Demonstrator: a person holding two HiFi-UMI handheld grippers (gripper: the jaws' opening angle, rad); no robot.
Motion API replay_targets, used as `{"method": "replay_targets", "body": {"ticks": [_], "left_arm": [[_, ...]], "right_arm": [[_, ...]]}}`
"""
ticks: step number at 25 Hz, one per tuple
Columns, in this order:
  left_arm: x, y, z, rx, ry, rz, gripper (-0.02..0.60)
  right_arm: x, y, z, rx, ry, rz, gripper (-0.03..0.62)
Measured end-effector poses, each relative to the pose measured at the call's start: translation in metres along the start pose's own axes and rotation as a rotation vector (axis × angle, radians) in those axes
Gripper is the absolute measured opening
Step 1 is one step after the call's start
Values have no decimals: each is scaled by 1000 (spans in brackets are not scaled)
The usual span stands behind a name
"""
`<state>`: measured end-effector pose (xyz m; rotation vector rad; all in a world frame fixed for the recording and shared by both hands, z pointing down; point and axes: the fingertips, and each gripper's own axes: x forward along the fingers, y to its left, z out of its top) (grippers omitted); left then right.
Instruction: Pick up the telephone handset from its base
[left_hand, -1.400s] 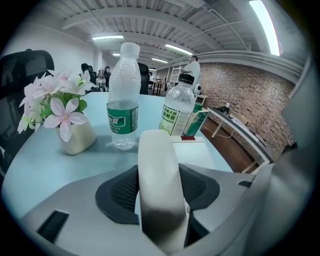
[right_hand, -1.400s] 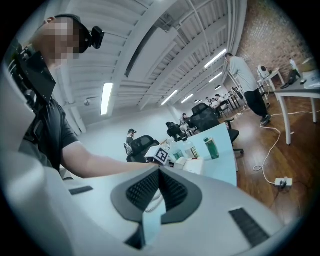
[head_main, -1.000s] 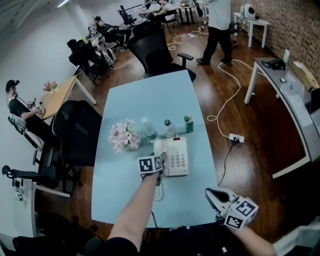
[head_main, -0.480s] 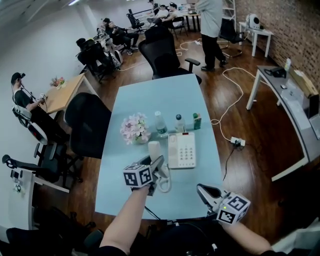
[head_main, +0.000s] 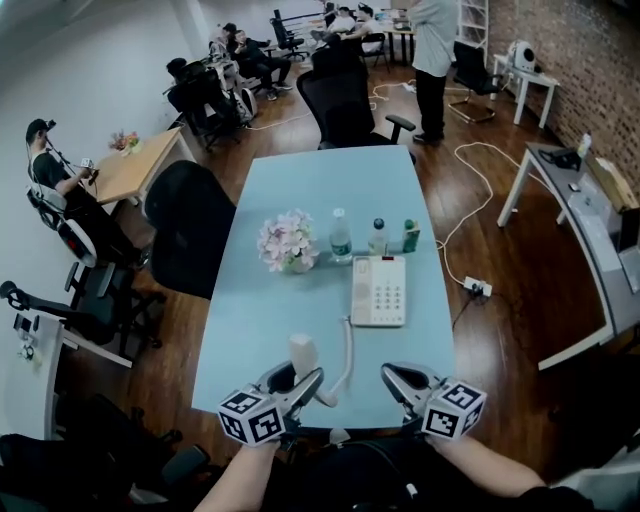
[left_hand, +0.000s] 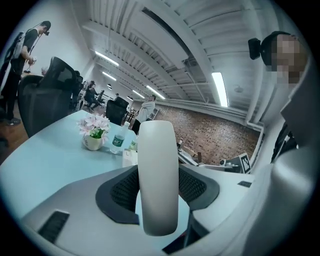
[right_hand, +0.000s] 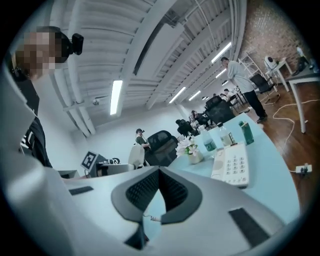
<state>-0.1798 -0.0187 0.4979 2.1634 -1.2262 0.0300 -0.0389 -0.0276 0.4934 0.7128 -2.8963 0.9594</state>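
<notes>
Holding handset (left_hand: 157, 175) in L gripper (head_main: 298, 382), off base (head_main: 379, 291), R gripper (head_main: 392, 374) closed.

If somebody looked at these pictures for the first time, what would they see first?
Probably the white telephone handset, held in the left gripper near the front edge of the pale blue table, its cord running toward the base. The base with its buttons sits mid-table, and behind it to the left stands a pot of pink flowers.

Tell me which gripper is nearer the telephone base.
Right. The right gripper hovers just nearside of the telephone base; the left gripper, clamping the handset, is farther off to its left.
</notes>
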Motion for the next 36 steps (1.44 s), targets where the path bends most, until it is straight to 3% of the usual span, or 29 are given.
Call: {"method": "replay_targets", "body": {"ticks": [6, 12, 19, 36], "left_arm": [[-25, 3, -23, -20, -7, 19, 224], [-24, 9, -18, -22, -19, 16, 224], [-14, 2, -7, -1, -12, -19, 224], [-7, 2, -6, 8, 1, -14, 224]], "right_arm": [[15, 10, -10, -28, 38, 1, 14], [23, 19, -15, -128, 54, -27, 14], [17, 26, -18, -173, 71, -34, 12], [18, 27, -22, -161, 79, -5, 12]]}}
